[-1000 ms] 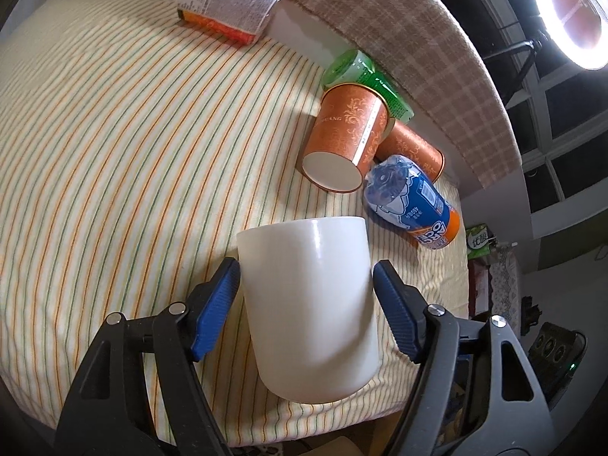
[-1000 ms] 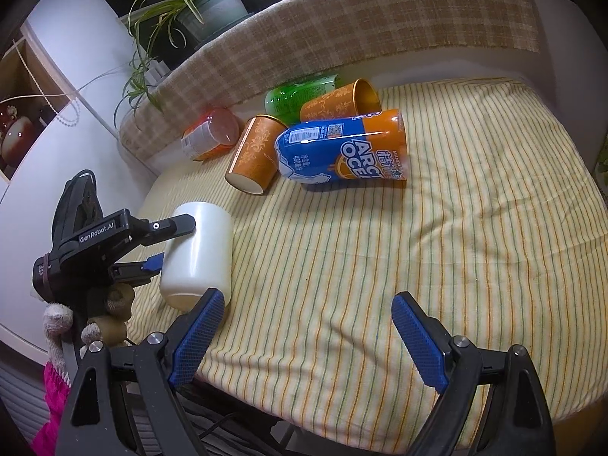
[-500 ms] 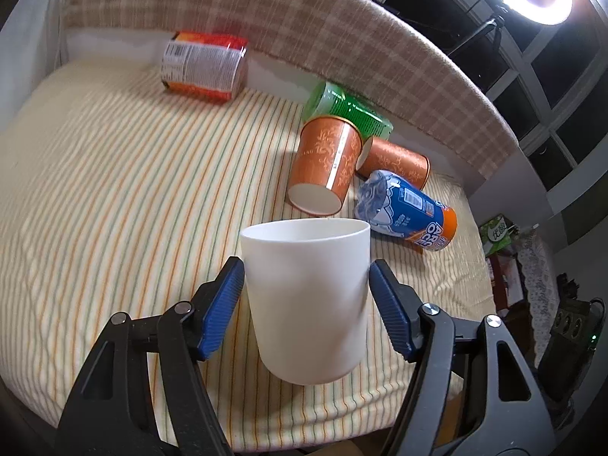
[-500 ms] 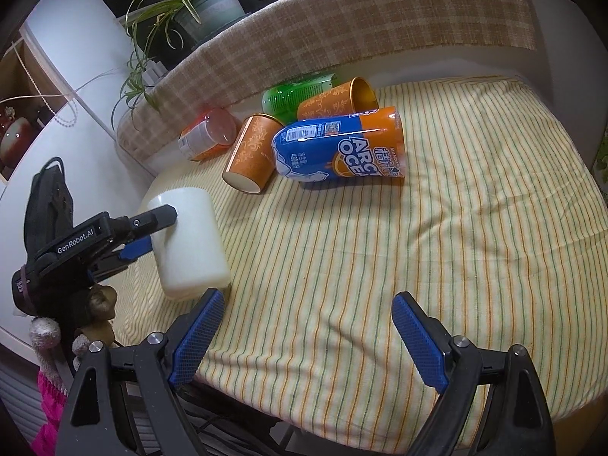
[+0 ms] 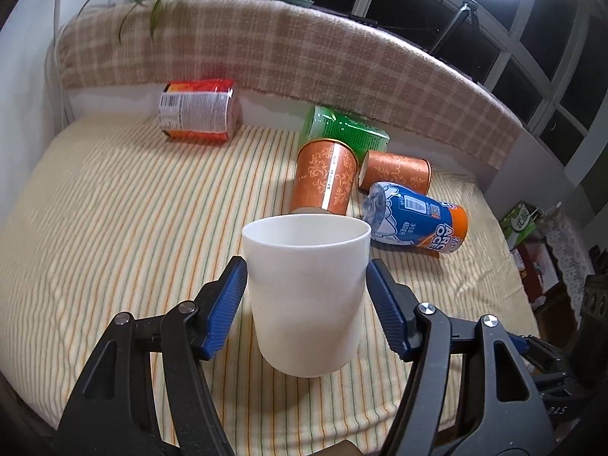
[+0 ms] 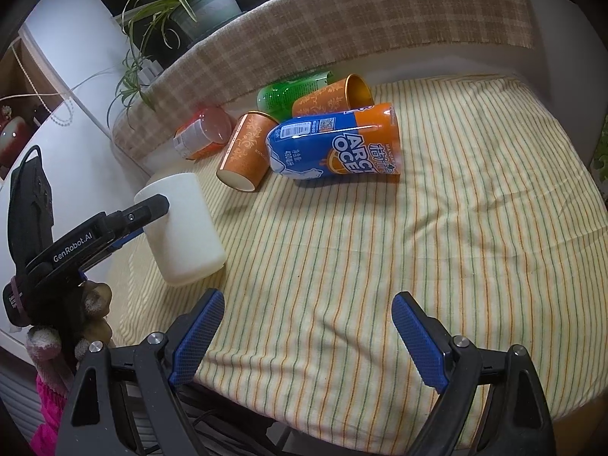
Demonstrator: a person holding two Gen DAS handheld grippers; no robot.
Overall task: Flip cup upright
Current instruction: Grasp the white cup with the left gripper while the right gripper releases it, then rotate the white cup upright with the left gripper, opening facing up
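Over the last second I've swung the cup (image 5: 307, 296), clamped in my left gripper (image 5: 307, 304), from tilted to mouth-up just above the cloth (image 5: 114, 228), so only setting down remains; right gripper (image 6: 307, 336) hangs wide, idle.

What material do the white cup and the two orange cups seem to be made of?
White cup: probably matte plastic or ceramic; opaque, even, thick rim, no shine. Orange cups: likely printed paper; thin wall, side seam, rolled rim, one with a golden lining.

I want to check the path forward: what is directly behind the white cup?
Behind the white cup, held in the left gripper, lies an orange paper cup on its side. Its mouth is mostly hidden by the white cup's rim.
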